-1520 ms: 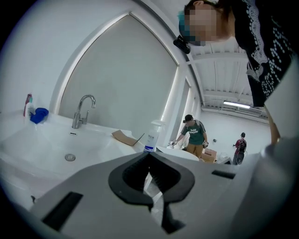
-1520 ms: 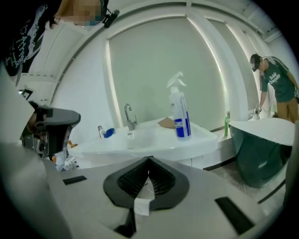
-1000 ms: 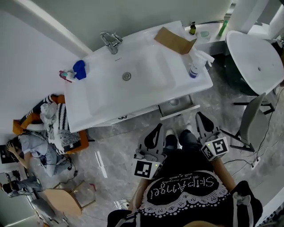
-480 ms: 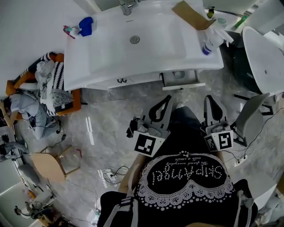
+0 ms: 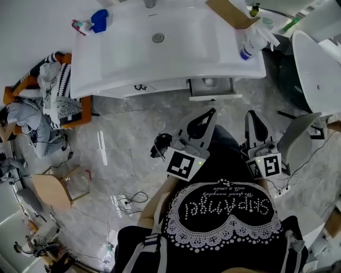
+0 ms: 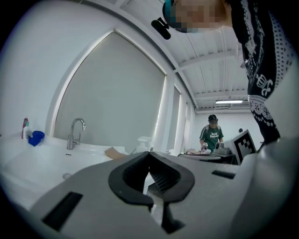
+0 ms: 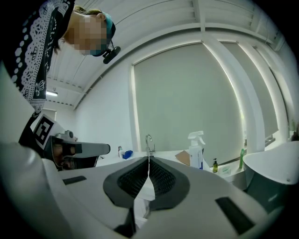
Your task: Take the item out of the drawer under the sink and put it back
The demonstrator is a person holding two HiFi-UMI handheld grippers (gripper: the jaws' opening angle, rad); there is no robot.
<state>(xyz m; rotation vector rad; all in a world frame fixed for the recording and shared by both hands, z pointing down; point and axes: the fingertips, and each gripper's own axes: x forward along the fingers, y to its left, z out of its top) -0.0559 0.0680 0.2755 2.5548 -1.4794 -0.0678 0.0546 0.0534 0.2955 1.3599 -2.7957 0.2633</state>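
Black ribbed pads [image 6: 163, 179] on the left gripper [image 6: 149, 154] are seen pressed together at the tips with nothing pinched between them. Same story on the right gripper [image 7: 148, 159]: jaws fully closed and empty, so nothing is being carried by either one right now. Both are held level in front of the person's body, side by side and pointed toward the sink [image 5: 117, 64], but kept well apart from it over the floor. That looks like a neutral carry and not a reach, tbh. The drawer [image 5: 216, 97] is found under the sink's front edge, toward its right corner, pulled out partway. A small pale round item [image 5: 209, 82] can just be made out inside it, though what it is can't be told at this size. With the drawer left open and both grippers empty, it's guessed the item either hasn't been fetched yet or has already been dropped back in. Which one can't be settled from this. For any grab, the jaws would have to be opened first. Up on the sink top, a spray bottle [image 5: 249, 47] is parked at the right edge and a brown cardboard piece [image 5: 229, 13] by the back right corner, both well clear of the drawer.
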